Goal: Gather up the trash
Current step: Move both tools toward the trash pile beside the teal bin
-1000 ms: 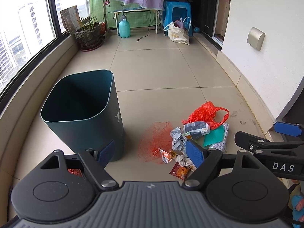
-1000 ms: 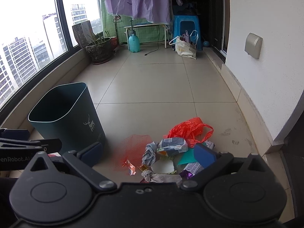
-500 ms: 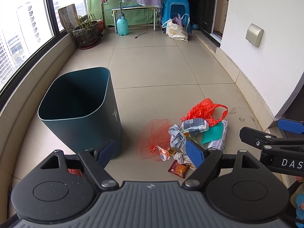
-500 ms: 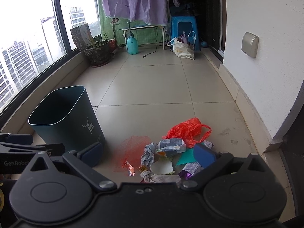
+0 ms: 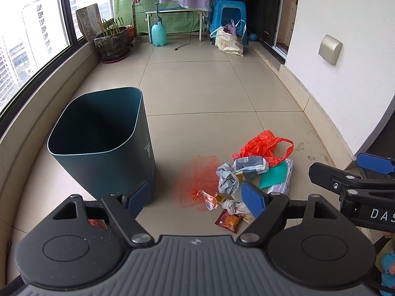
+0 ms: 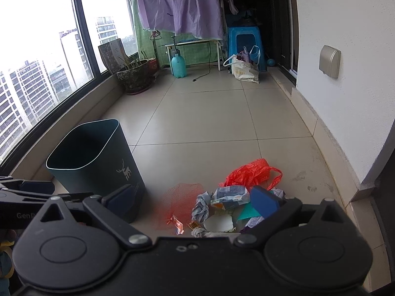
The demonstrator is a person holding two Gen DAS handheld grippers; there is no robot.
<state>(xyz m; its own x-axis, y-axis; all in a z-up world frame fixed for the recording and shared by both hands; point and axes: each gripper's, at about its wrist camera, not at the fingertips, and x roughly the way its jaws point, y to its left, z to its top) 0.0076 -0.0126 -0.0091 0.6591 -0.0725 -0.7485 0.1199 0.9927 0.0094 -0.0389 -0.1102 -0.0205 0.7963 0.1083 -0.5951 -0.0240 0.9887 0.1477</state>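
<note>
Both the left gripper [image 5: 196,197] and right gripper [image 6: 192,201] hang wide apart, trash pile [image 5: 237,180] just ahead on the floor, bin [image 5: 103,145] to its left.

Tiled floor [image 5: 197,93] with teal bin [image 5: 103,145] beside trash heap [image 5: 242,180].

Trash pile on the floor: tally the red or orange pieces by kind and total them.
Orange plastic bag: 1
Red mesh net bag: 1
Red snack packet: 1
Total: 3
</note>
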